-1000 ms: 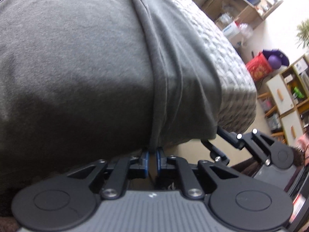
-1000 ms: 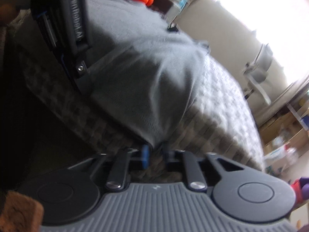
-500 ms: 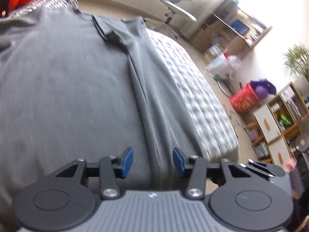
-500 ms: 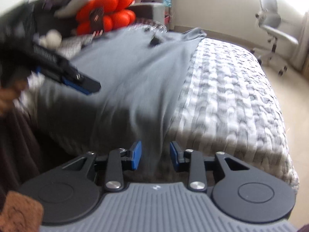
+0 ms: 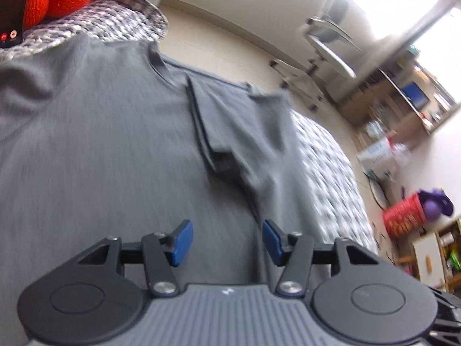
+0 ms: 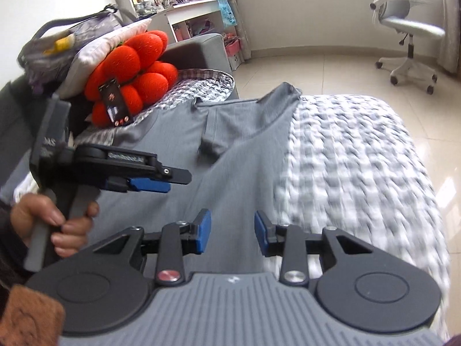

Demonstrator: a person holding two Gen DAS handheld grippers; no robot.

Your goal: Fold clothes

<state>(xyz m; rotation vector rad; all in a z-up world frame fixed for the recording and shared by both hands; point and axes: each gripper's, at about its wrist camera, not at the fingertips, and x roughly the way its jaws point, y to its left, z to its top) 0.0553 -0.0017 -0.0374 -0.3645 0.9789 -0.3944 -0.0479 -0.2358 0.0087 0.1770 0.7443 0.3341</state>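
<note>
Bedroom, quilted bedspread (image 6: pixel 360 155): grey T-shirt (image 5: pixel 86 158) spread ahead of both tongs. Left gripper (image 5: pixel 227 242) and right gripper (image 6: pixel 232 232) now released, hem dropped; next fold pending.

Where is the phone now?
In the right wrist view, the phone is at the upper left, propped against the orange cushion, just beyond the grey shirt.

This is a bedroom in a home. A bed (image 6: pixel 360 173) with a checked quilt fills the near space, with an orange plush cushion (image 6: pixel 135 69) at its far left. A white swivel chair (image 6: pixel 403 31) stands on the pale tiled floor (image 6: pixel 331 75), and cluttered shelves (image 5: pixel 403 101) line the wall.
</note>
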